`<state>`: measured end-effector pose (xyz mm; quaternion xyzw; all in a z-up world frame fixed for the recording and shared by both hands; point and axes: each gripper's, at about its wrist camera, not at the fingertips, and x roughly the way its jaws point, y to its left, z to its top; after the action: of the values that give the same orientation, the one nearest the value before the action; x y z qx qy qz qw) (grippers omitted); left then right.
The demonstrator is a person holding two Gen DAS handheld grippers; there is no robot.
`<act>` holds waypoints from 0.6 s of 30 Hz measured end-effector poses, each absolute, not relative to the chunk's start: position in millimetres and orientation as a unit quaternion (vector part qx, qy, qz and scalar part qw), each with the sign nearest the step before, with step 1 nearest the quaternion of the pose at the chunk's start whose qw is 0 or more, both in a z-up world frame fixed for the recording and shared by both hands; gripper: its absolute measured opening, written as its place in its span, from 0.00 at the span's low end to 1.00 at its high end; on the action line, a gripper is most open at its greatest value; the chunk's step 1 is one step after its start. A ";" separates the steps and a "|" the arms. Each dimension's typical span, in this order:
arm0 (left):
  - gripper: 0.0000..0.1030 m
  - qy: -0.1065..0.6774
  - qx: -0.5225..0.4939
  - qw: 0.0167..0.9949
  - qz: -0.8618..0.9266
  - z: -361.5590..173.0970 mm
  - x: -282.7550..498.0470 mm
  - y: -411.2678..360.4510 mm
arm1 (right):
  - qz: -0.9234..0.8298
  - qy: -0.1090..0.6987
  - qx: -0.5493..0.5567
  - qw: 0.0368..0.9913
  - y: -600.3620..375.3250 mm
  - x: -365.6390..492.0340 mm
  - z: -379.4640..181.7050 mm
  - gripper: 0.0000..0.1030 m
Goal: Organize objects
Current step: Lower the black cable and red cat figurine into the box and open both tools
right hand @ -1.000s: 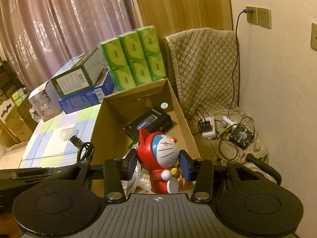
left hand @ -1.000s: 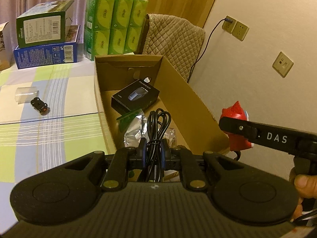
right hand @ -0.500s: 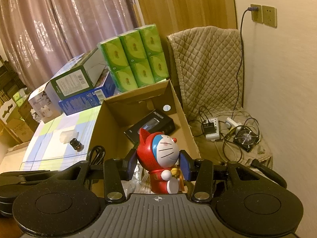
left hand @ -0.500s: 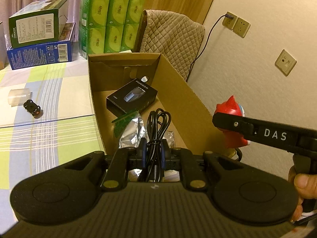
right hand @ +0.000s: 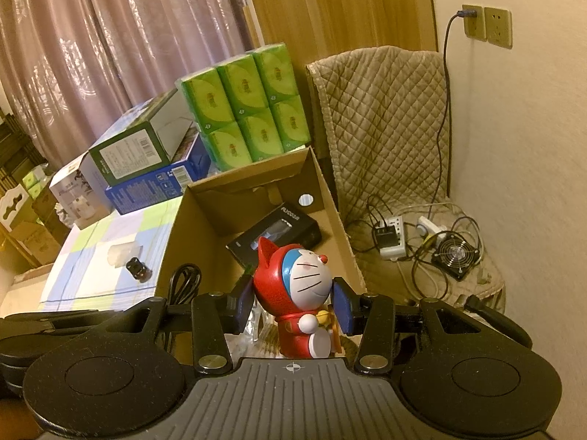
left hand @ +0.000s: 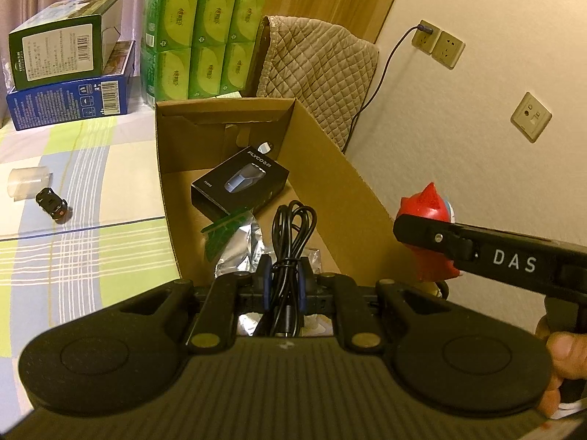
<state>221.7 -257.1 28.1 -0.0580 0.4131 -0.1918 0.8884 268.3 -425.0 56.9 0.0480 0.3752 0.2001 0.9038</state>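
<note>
Only the right wrist view shows the power strip and small fan on the chair, where the right gripper clamps a red Doraemon figure over the cardboard box, while the left gripper pinches a coiled black cable above the "FLYCO" box and reads "DAS" opposite.

The surface, under a checked cloth, carries an open cardboard box, a small toy car, a clear cup, stacked cartons and green tissue packs.

cable ends hidden, hand cut off
</note>
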 end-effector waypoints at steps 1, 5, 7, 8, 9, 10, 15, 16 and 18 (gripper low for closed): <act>0.11 0.412 -0.060 0.889 -0.193 28.3 222.1 -257.2 | 0.200 0.375 0.048 0.904 -424.9 268.3 57.4 0.41; 0.24 0.403 -0.069 0.894 -0.185 32.0 223.3 -250.2 | 0.199 0.376 0.050 0.904 -425.6 267.1 57.6 0.41; 0.24 0.402 -0.070 0.895 -0.180 32.8 223.2 -245.0 | 0.199 0.375 0.051 0.904 -426.4 266.1 58.0 0.41; 0.25 0.402 -0.071 0.895 -0.177 32.8 222.7 -241.8 | 0.199 0.375 0.052 0.904 -426.8 266.0 58.0 0.41; 0.26 0.402 -0.074 0.896 -0.174 32.8 222.2 -238.5 | 0.199 0.376 0.053 0.904 -427.3 265.9 57.9 0.41; 0.27 0.402 -0.075 0.896 -0.172 32.5 221.4 -235.2 | 0.200 0.376 0.054 0.903 -427.1 265.4 57.7 0.41; 0.29 0.403 -0.077 0.898 -0.159 31.5 213.8 -219.6 | 0.203 0.380 0.056 0.901 -425.0 262.6 56.4 0.41; 0.30 0.403 -0.076 0.899 -0.156 31.2 212.0 -217.2 | 0.204 0.380 0.056 0.901 -424.0 262.0 56.5 0.41; 0.34 0.403 -0.073 0.900 -0.151 30.5 208.4 -212.8 | 0.205 0.380 0.056 0.900 -422.9 259.7 56.3 0.41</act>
<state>208.4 -212.8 30.5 -0.0734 0.4030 -0.1507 0.8997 259.7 -422.9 56.3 0.0557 0.3802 0.2051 0.9002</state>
